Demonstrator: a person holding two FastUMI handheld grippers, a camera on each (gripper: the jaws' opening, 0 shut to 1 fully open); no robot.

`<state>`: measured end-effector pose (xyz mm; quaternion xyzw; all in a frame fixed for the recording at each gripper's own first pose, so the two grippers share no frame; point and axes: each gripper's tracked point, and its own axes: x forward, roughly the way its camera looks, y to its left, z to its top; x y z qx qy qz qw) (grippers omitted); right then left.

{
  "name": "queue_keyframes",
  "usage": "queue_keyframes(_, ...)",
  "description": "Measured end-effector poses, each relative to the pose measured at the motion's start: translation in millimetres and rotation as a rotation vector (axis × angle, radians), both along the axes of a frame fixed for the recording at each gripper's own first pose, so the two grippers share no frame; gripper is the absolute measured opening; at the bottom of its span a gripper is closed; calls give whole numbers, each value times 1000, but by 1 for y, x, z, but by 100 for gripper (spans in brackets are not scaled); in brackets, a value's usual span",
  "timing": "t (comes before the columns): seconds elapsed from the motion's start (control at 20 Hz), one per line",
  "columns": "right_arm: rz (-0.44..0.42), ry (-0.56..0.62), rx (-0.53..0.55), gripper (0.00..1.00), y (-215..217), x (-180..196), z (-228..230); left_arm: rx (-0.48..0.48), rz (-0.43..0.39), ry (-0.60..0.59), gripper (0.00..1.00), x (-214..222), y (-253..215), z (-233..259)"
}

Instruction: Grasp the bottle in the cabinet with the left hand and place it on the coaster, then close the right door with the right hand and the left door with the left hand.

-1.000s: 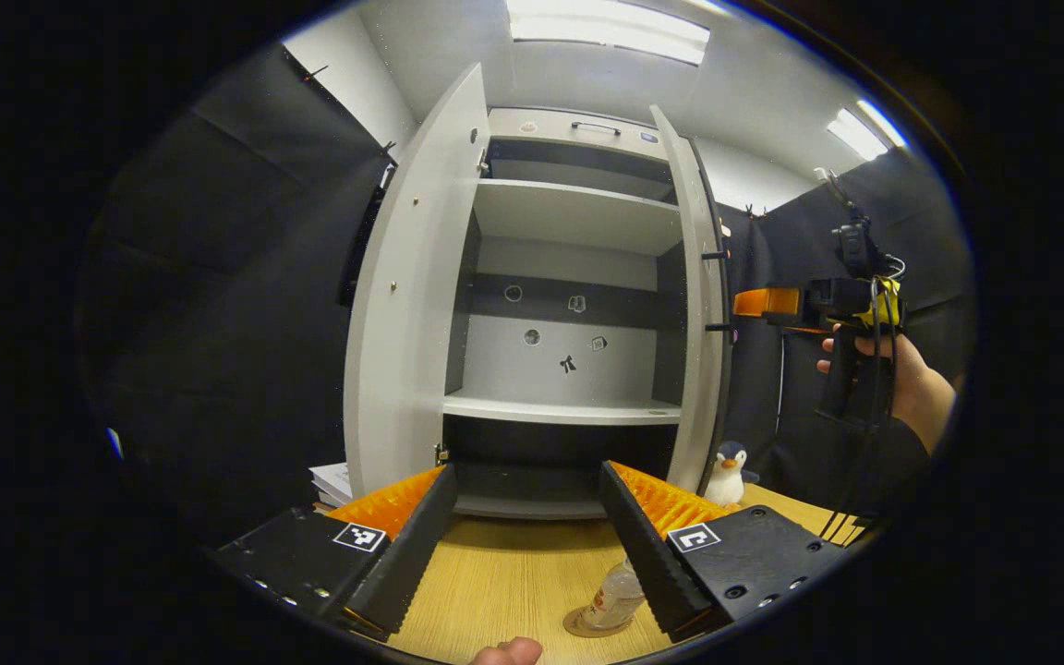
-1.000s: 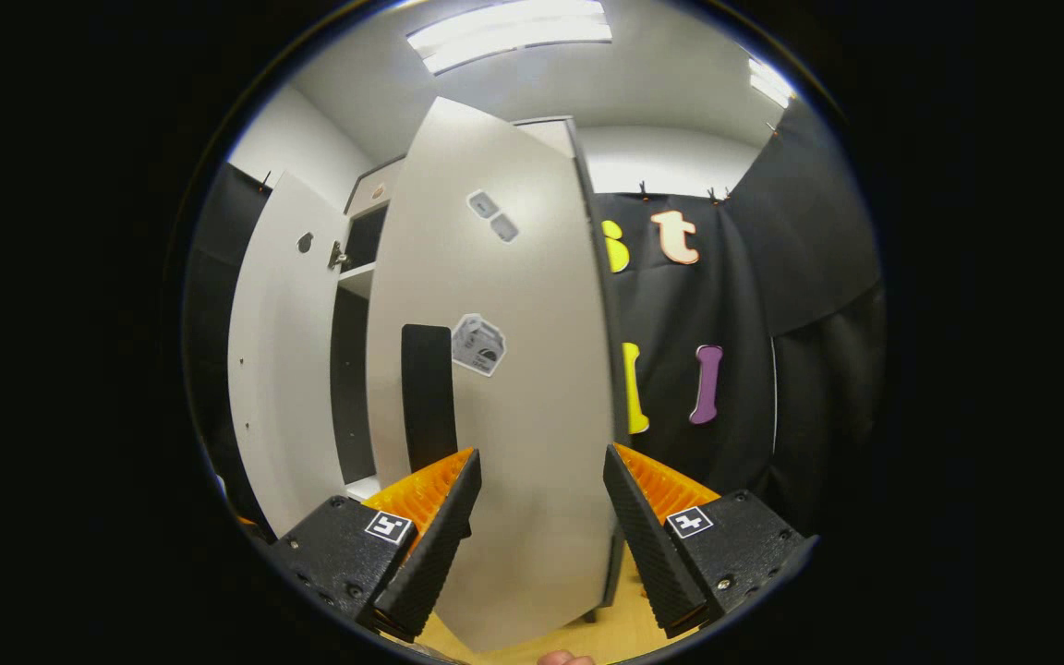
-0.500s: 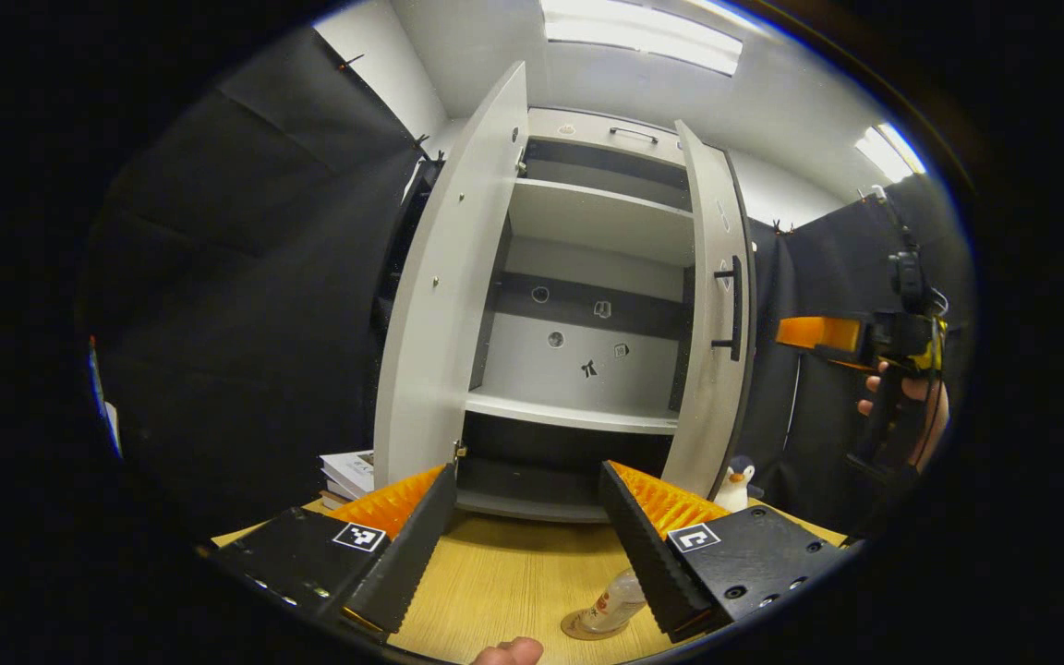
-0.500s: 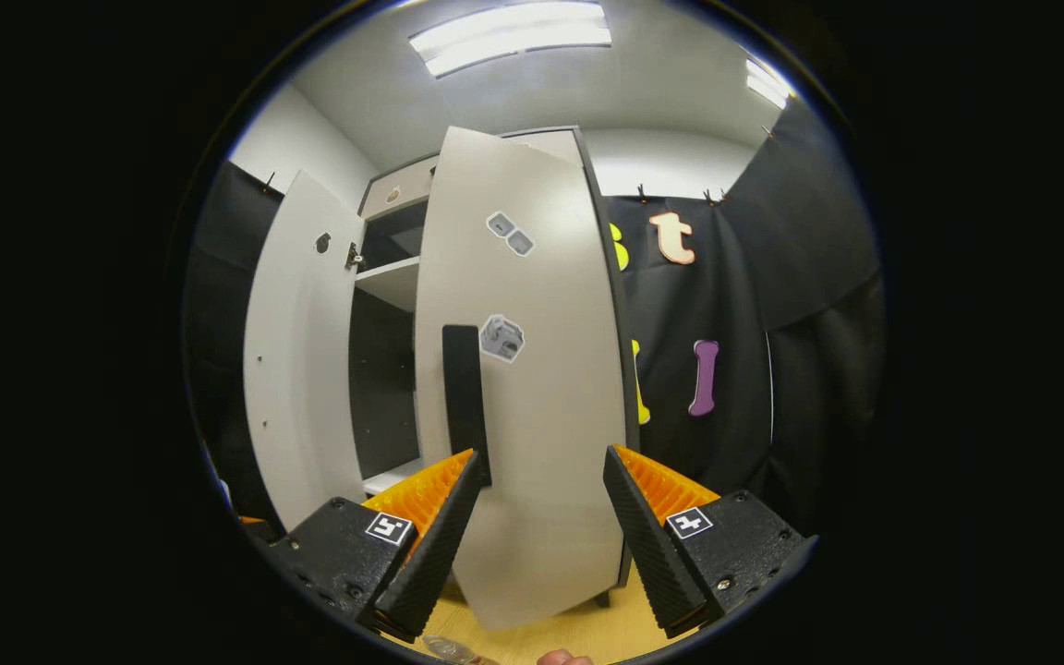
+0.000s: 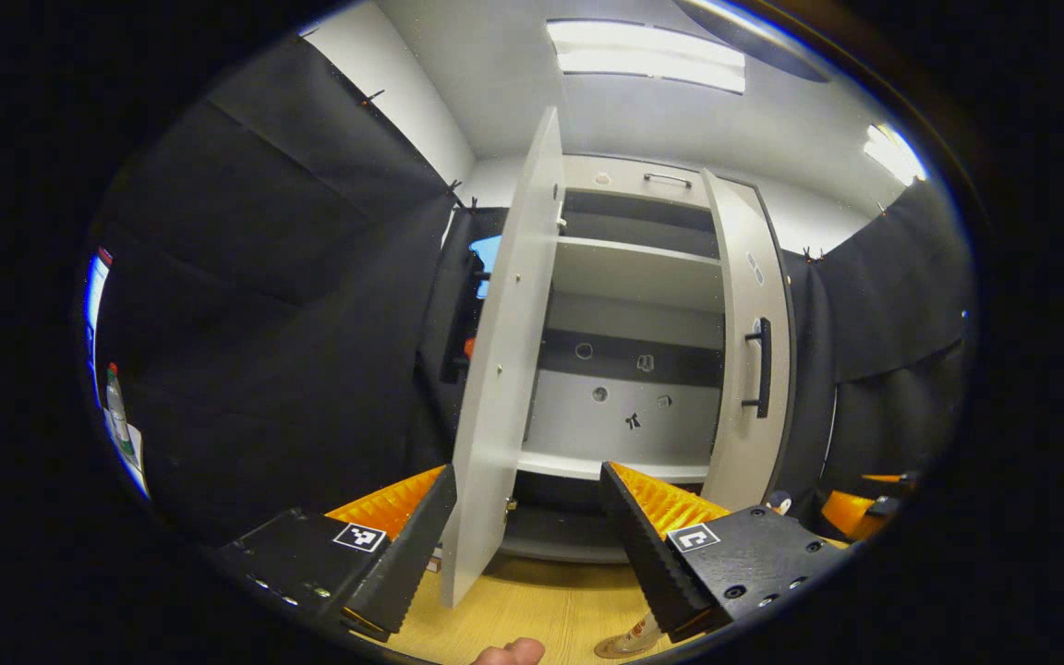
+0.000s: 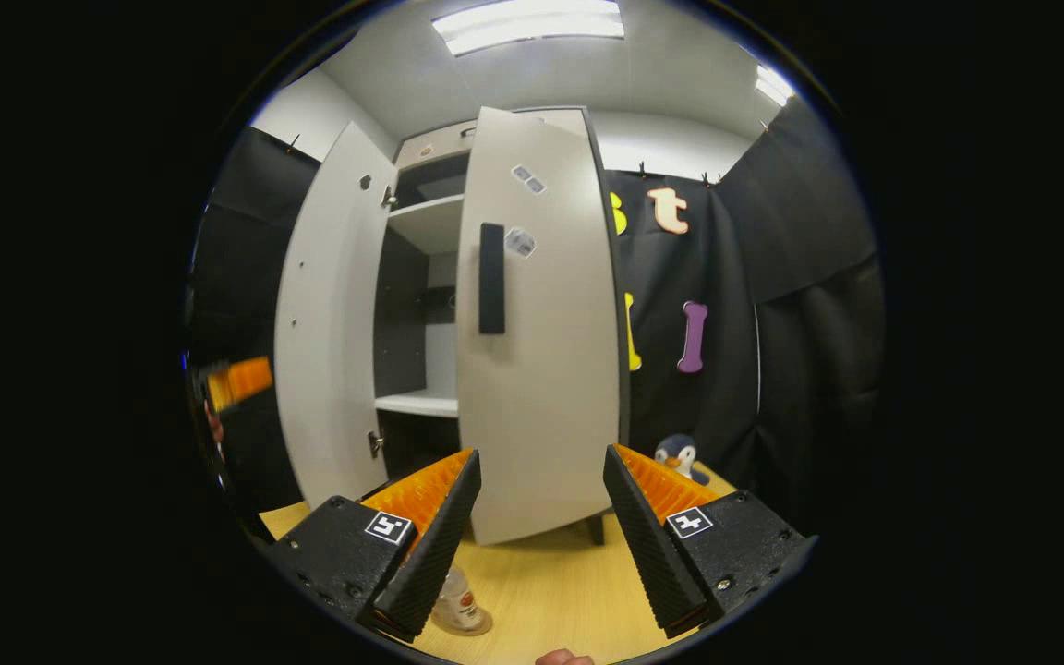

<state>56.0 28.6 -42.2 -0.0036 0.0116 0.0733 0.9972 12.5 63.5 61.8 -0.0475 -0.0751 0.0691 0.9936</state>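
The left gripper (image 5: 525, 531) has its fingers spread wide and holds nothing, and the right gripper (image 6: 539, 522) is equally wide apart and also holds nothing. Near them, the small clear plastic bottle (image 6: 458, 600) stands on the round brown coaster (image 6: 481, 625) on the light wooden table (image 6: 550, 591). Farther away, the tall grey cabinet (image 5: 629, 277) has its right door (image 6: 537, 351) nearly closed, while its left door (image 5: 504, 369) stands wide open, edge-on in the left gripper view.

Black cloth walls (image 5: 292, 305), white ceiling with strip lights (image 5: 647, 57), wooden table (image 6: 550, 591).
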Motion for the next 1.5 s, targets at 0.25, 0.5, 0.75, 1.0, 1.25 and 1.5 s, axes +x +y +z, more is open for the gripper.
queue_keyframes(0.25, 82, 1, 17, 82, 21, -7, 3, 5, 157, -63, 97, 22, 93, 40)
queue_keyframes(0.5, 84, -23, 19, 82, 12, -9, 15, 31, 205, -20, 99, 67, 133, 44)
queue_keyframes(0.75, 57, -44, 56, 82, -4, -5, 26, 30, 186, -9, 95, 100, 156, 45)
queue_keyframes(1.0, 22, -44, 54, 82, -22, 2, 29, 13, 179, -4, 99, 100, 152, 44)
queue_keyframes(1.25, 22, -58, 54, 82, -23, 6, 33, 92, 182, -14, 96, 97, 130, 49)
queue_keyframes(1.5, 13, -55, 30, 82, -27, 3, 33, 88, 116, -25, 97, 96, 96, 47)
